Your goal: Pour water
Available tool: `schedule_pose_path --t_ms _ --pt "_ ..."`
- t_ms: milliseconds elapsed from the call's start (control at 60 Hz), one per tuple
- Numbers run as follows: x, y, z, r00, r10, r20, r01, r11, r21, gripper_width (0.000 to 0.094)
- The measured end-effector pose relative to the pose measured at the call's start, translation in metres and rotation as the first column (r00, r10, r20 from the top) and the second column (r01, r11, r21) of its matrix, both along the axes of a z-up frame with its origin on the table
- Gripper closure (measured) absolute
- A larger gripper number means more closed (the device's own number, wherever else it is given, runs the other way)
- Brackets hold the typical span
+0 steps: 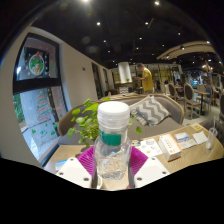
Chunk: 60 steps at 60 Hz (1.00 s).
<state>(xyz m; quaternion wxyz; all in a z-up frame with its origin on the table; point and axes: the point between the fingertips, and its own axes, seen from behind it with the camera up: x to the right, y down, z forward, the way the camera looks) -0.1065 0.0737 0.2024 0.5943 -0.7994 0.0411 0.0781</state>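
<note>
A: Gripper view — water bottle (pixel 113 140) upright btwn the two fingers, white cap on, green band under the cap. Pink pads (pixel 87 158) pressed to both sides of the body, so gripper (pixel 112 172) clamped on the bottle.

B: Location?

A: Right at the fingers, held above a light wooden table (pixel 196 152). Potted plant (pixel 88 120) just behind, sofa w/ striped cushions (pixel 150 112) beyond, white boxes (pixel 170 144) on the table to one side.

B: Cup or glass to pour into?

A: None visible. Can't tell where the water goes.

B: Cap looks closed?

A: Seems so; needs to come off before any pour, prob.

B: Tips for the step?

A: Keep grip firm but not crushing: thin plastic, likely to squeeze water out once open. Keep upright till over the target. Then tilt slowly, neck low and close to the rim, w/ steady wrist.
</note>
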Motion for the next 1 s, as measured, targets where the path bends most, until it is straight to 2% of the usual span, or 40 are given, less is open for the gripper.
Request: schedule_pose_path --t_ms 100,300,483,550,650,717,750,817,867,917,1000 --pt "0.034 0.003 -0.047 0.995 0.011 0.104 -0.007 0.999 -0.040 0.0516" --pt "0.056 0.005 -0.127 0.988 0.058 0.145 -0.038 0.990 -0.136 0.0516" --pt "0.057 -0.008 -0.172 0.987 0.091 0.129 -0.064 0.978 -0.199 0.0511" --pt "0.057 -0.012 -0.173 0.982 0.104 0.158 -0.076 0.981 -0.176 0.0502" --pt "0.055 -0.011 -0.171 0.976 0.115 0.183 -0.086 0.983 -0.160 0.0441" --pt "0.058 -0.011 -0.176 0.977 0.112 0.181 -0.077 0.979 -0.187 0.0392" --pt "0.060 -0.013 -0.180 0.976 0.116 0.185 -0.075 0.974 -0.215 0.0302" --pt "0.060 -0.021 -0.182 0.976 0.125 0.177 -0.079 0.966 -0.246 0.0061" --pt "0.063 -0.031 -0.178 0.979 0.113 0.169 -0.064 0.961 -0.269 0.0105" --pt "0.066 -0.043 -0.170 0.982 0.096 0.162 -0.046 0.957 -0.287 0.0075" --pt "0.067 -0.070 -0.151 0.985 0.083 0.153 -0.031 0.949 -0.315 0.0078"
